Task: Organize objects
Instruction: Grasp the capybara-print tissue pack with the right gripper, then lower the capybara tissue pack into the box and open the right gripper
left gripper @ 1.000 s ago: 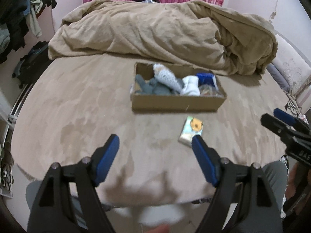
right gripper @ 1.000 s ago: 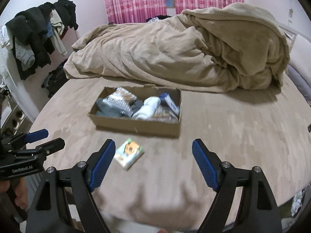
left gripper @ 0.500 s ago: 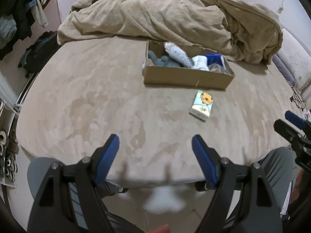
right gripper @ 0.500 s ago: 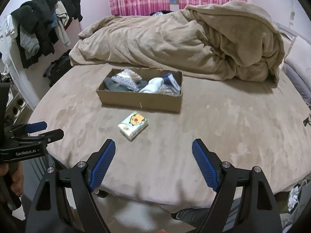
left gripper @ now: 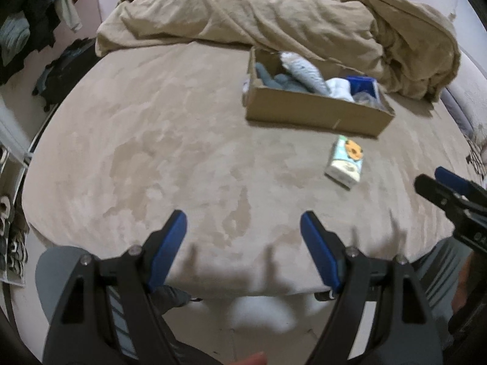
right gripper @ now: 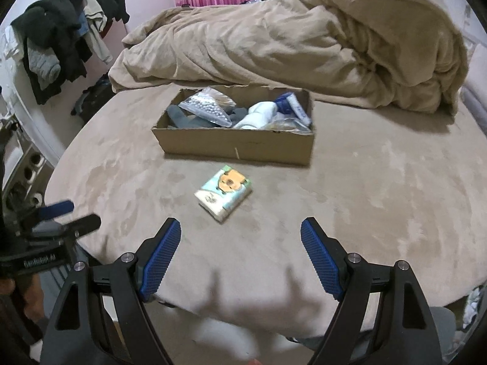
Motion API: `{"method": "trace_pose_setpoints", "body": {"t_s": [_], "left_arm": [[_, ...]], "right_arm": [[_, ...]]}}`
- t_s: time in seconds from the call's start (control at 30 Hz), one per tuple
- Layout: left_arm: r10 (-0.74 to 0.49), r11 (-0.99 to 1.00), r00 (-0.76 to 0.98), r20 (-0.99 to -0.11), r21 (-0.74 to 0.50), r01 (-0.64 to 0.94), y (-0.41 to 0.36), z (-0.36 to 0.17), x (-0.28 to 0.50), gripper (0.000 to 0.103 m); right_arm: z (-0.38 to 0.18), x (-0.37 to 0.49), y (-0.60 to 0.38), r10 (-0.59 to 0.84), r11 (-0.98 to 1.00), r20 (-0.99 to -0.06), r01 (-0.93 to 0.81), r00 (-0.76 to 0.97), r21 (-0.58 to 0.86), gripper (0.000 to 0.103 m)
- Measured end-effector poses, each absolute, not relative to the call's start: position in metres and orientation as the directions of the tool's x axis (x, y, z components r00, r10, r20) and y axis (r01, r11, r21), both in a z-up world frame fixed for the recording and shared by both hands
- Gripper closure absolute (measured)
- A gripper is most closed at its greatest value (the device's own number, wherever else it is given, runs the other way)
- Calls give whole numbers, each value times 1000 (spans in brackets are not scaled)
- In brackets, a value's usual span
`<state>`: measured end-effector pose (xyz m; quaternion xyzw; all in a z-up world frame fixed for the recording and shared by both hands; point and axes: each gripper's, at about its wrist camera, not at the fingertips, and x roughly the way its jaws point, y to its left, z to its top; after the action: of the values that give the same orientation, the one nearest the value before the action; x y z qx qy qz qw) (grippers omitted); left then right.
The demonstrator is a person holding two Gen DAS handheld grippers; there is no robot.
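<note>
A small tissue pack (right gripper: 223, 191) with an orange cartoon print lies on the beige bed, just in front of a cardboard box (right gripper: 237, 147); it also shows in the left wrist view (left gripper: 345, 161), as does the box (left gripper: 313, 112). The box holds socks, a bead bag, a white roll and a blue-white tube. My right gripper (right gripper: 240, 243) is open and empty, above the bed's near edge, a little short of the pack. My left gripper (left gripper: 243, 237) is open and empty, left of the pack. Each gripper shows at the edge of the other's view.
A rumpled tan duvet (right gripper: 289, 36) is piled behind the box. Dark clothes (right gripper: 57, 36) hang at the left wall, with a dark bag (left gripper: 64, 70) on the floor. A pillow (left gripper: 468, 91) lies at the bed's right side. The person's grey-trousered knees are below the bed edge.
Both grippers first pulled back and up from the bed, then moved forward again; the right one now sits closer to the tissue pack. Both stayed open. Nothing on the bed moved.
</note>
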<state>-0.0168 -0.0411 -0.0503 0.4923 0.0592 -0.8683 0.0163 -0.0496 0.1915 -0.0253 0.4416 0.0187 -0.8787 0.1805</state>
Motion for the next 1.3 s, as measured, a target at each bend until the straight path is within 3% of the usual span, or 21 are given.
{"method": "trace_pose_setpoints", "body": {"t_s": [0.3, 0.63, 0.67, 0.7, 0.73, 0.97, 1.3], "left_arm": [[6, -994, -499, -867, -61, 95, -52, -81, -50, 25], [4, -991, -464, -886, -67, 120, -64, -112, -70, 25], [2, -991, -459, -888, -64, 120, -64, -114, -71, 25], [2, -991, -458, -889, -64, 121, -64, -115, -71, 25], [2, -990, -459, -888, -66, 122, -65, -115, -71, 25], [7, -989, -477, -879, -76, 125, -62, -102, -65, 25], [42, -993, -534, -845, -97, 74, -41, -56, -52, 25]], "right_arm": [[-70, -104, 162, -316, -936, -822, 300, -474, 186, 19], [-107, -138, 135, -279, -940, -861, 305, -424, 154, 19], [-109, -139, 135, -277, -941, -863, 302, -423, 154, 21], [-111, -139, 135, -276, -940, -864, 305, -422, 151, 30], [-112, -138, 134, -268, -941, -864, 310, -426, 139, 31], [-99, -122, 137, -283, -929, -856, 345, -433, 133, 37], [-45, -89, 161, -290, -925, -813, 365, -504, 103, 37]]}}
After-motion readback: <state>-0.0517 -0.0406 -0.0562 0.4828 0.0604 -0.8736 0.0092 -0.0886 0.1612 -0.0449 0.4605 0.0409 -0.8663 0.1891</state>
